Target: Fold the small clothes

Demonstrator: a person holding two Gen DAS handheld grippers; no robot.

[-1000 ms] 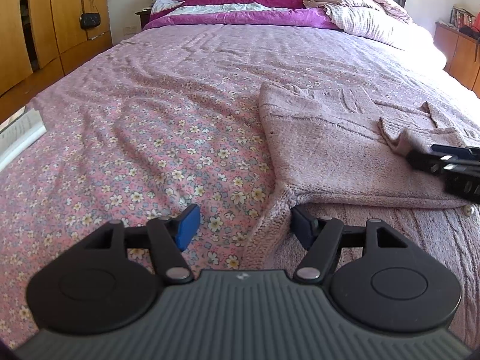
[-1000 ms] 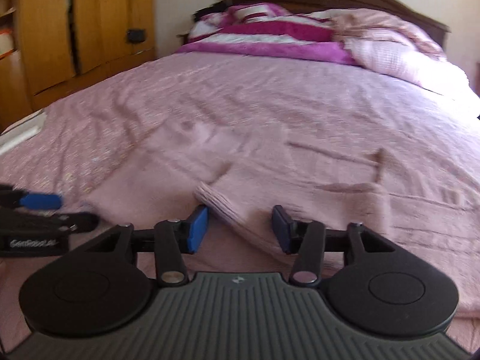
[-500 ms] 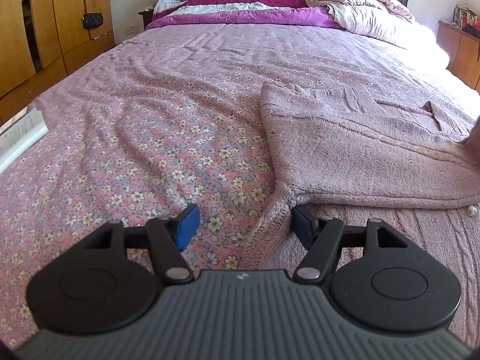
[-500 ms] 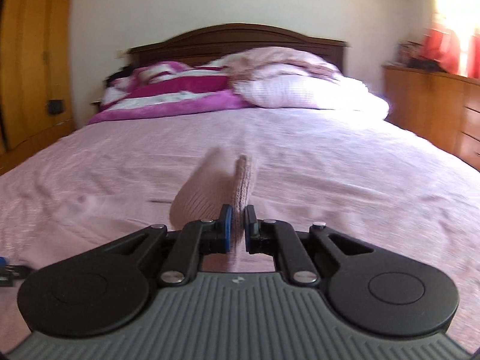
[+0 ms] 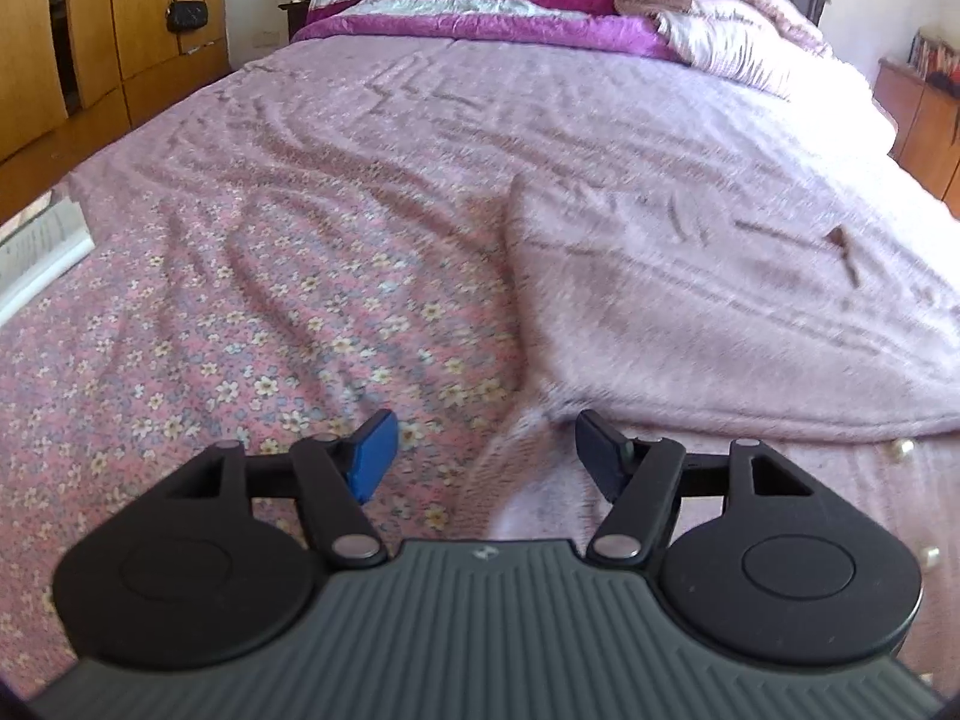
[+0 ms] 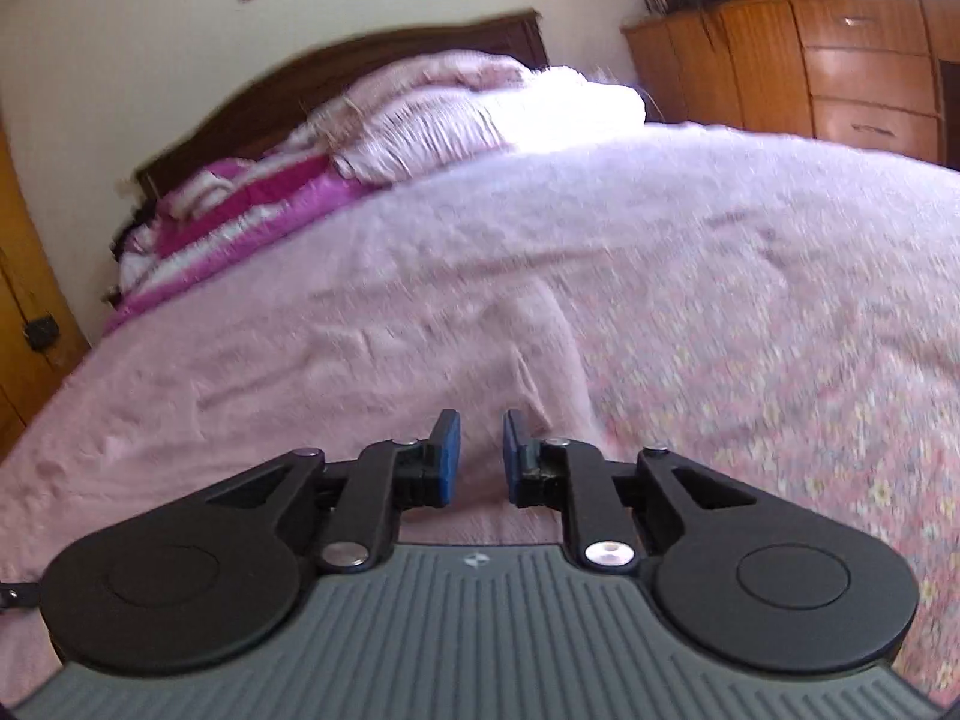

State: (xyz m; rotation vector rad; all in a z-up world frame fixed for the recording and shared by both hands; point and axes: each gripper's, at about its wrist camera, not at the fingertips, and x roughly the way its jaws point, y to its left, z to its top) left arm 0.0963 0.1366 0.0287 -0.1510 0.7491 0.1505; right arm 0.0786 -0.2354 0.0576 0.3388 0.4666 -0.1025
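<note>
The left gripper (image 5: 485, 461), spread wide, straddles the sweater's (image 5: 690, 312) corner; close firmly there. The right gripper (image 6: 476, 457), narrowly parted, holds nothing.

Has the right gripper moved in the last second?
Yes. The right gripper has swung toward the right: the headboard now sits at upper left and the dresser has come into view.
</note>
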